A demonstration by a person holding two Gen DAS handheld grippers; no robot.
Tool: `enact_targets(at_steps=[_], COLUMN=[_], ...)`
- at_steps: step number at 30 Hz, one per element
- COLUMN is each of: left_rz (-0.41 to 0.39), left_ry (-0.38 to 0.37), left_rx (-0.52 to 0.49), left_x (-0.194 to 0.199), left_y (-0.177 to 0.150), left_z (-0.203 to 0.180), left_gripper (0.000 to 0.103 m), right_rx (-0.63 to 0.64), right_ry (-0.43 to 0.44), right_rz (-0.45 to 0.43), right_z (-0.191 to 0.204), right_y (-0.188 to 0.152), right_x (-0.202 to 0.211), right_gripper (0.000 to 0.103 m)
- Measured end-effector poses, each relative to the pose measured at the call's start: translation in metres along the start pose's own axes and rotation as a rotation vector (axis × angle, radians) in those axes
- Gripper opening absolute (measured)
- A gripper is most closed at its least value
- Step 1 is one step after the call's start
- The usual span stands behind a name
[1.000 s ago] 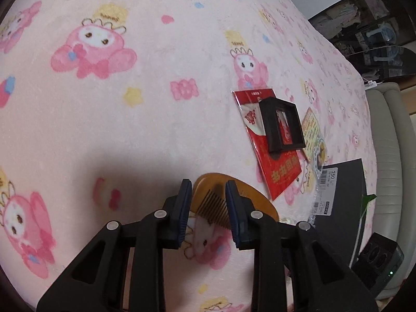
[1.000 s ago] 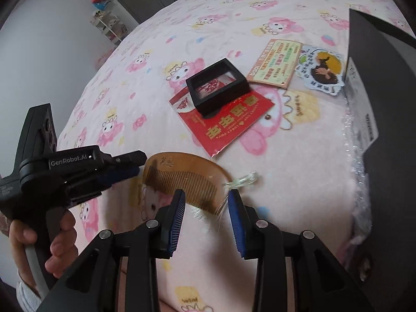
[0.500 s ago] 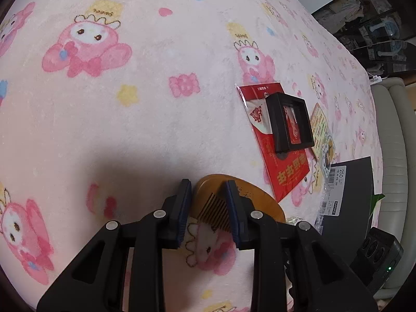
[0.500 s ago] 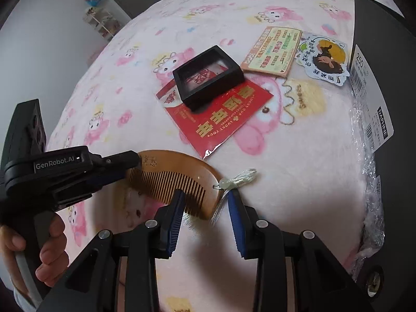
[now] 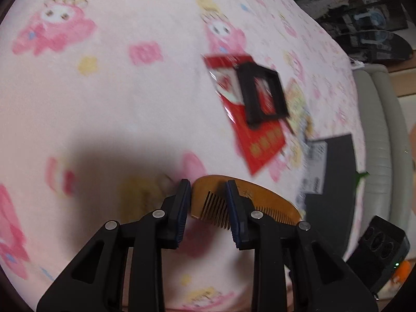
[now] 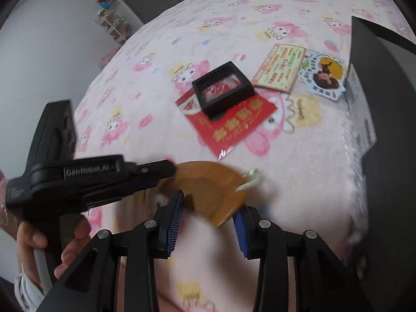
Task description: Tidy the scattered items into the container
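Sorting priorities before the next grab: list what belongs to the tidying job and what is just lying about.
Job: wooden comb, red envelope, black frame box, coupon card, cartoon sticker, dark container.
Lying about: pink cartoon blanket, small shelf, pale sofa.

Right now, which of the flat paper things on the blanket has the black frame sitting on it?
The red envelope with gold characters: the black frame lies on its upper end. The orange-edged card and cartoon sticker beside it lie uncovered.

on the blanket [image 6: 161, 83] the frame [image 6: 222, 88] lies on the envelope [image 6: 228, 122]. right of them lie a card [image 6: 279, 69] and a sticker [image 6: 326, 76], then the box [image 6: 384, 119]. the comb [image 6: 208, 184] lies nearest, before the envelope.
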State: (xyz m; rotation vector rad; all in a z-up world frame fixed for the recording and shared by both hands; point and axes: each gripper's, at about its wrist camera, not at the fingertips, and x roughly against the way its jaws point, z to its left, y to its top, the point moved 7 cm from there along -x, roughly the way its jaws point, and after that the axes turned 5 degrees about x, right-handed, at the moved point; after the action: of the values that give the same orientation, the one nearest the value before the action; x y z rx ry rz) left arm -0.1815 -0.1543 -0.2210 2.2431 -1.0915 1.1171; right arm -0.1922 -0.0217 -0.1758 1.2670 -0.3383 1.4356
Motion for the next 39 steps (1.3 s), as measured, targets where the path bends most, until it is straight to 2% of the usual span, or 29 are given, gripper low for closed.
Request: enact_targets(at_steps=[2,5,9,13,19,21,23,24,30,39], left_rz=[0.029,-0.018,-0.044,0.007,0.010,0.016,0.020,0.021,0.014,-0.068], left_ry=[0.003,0.087,0.107,0.116,0.092,0.082,0.083,0.085,0.078,0.080], left_rx=[-0.028,-0.088,-0.052,-0.030,-0.016,-0.009,-0.012,-0.014,-0.022,0.012], left_x=[-0.004,0.001,0.004,-0.009,-0.012,-0.014,-0.016,-0.017,-0.015,0.010], left_y=[-0.012,-0.017,-0.012,-0.012,-0.010,-0.009,-0.007,-0.006,-0.003,-0.002], left_z=[-0.007,-0.014,-0.009,-0.002,-0.001,0.000,0.000,0.000,-0.001,0.005], left_gripper=[0.026,0.026,0.027,0.034,0.034,0.034,0.034,0.034,0.034,0.034], right_rx=[0.013,0.012,-0.006,-0.006,-0.021,-0.033,-0.034,-0.031,-0.025,0.012], right_ry=[-0.025,-0.044,-0.060,-0.104,-0.251,-0.268,-0.287,-0.299,-0.162,-0.060], right_rz=[0.015,0.028,0.036,0.012,-0.005,-0.008,-0.012,-0.012,0.000,0.035], right_z=[0.000,-0.004,-0.012,-0.015,-0.028,-0.033,-0.038,-0.041,-0.034,-0.005], right_y=[-0.014,-0.030,-0.044,-0.031,-0.002,0.004,0.009,0.012,0.012,-0.015], right_x=[0.007,0.016,0.024,0.022,0.004,-0.003,-0.007,-0.010,-0.015,0.006], right_gripper=[0.034,0.034,0.034,0.034,0.039,0.040,0.050,0.051,0.051,0.051])
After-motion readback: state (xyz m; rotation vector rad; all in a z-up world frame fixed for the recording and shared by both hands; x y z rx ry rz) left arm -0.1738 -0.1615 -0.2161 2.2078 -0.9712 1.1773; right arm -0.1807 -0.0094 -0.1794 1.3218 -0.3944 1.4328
